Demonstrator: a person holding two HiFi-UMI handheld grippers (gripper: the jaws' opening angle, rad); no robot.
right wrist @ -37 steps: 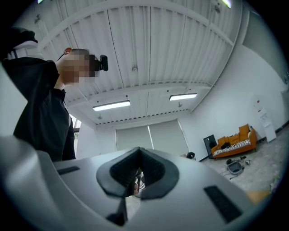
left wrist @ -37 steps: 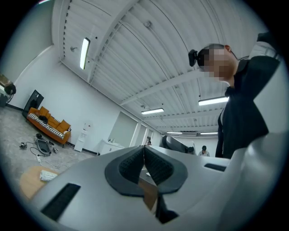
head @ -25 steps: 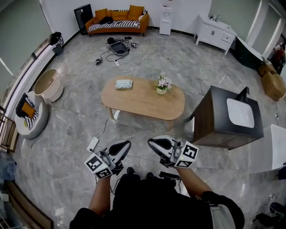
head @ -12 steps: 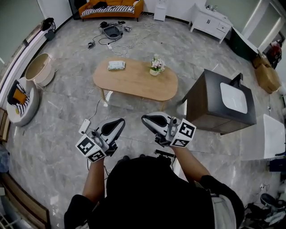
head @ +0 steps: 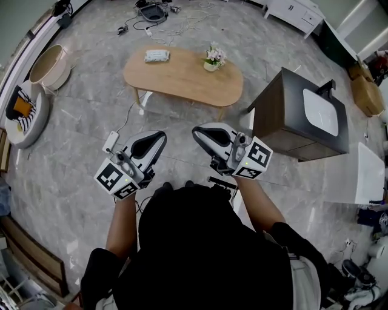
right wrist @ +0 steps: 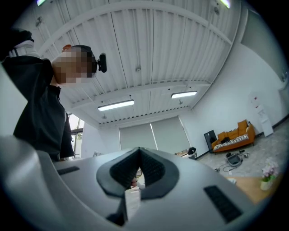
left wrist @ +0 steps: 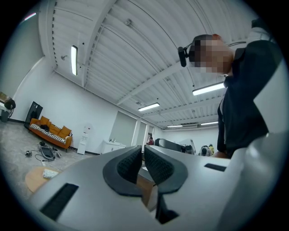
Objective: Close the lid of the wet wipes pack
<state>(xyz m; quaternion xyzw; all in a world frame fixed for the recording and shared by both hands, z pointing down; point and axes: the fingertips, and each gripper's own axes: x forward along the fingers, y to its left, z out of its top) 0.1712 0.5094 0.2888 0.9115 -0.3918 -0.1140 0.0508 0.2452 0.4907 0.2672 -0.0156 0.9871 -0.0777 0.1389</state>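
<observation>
The wet wipes pack (head: 157, 56) lies at the far left end of an oval wooden coffee table (head: 182, 79), well ahead of me; its lid is too small to make out. Both grippers are held in the air near my body, far short of the table. My left gripper (head: 159, 137) and my right gripper (head: 199, 134) point forward side by side, each shut on nothing. The left gripper view shows its jaws (left wrist: 143, 151) pressed together, with the pack (left wrist: 49, 173) small at lower left. In the right gripper view, the right gripper (right wrist: 139, 152) is likewise shut.
A small vase of flowers (head: 215, 57) stands on the table's far right side. A dark cabinet with a white basin top (head: 306, 121) stands to the right. A power strip (head: 111, 141), cables (head: 154, 15) and a round basket (head: 45, 63) are on the marble floor.
The head view has tipped further down and come closer, so the table sits higher in frame and more of my body shows. Both grippers stay shut and side by side.
</observation>
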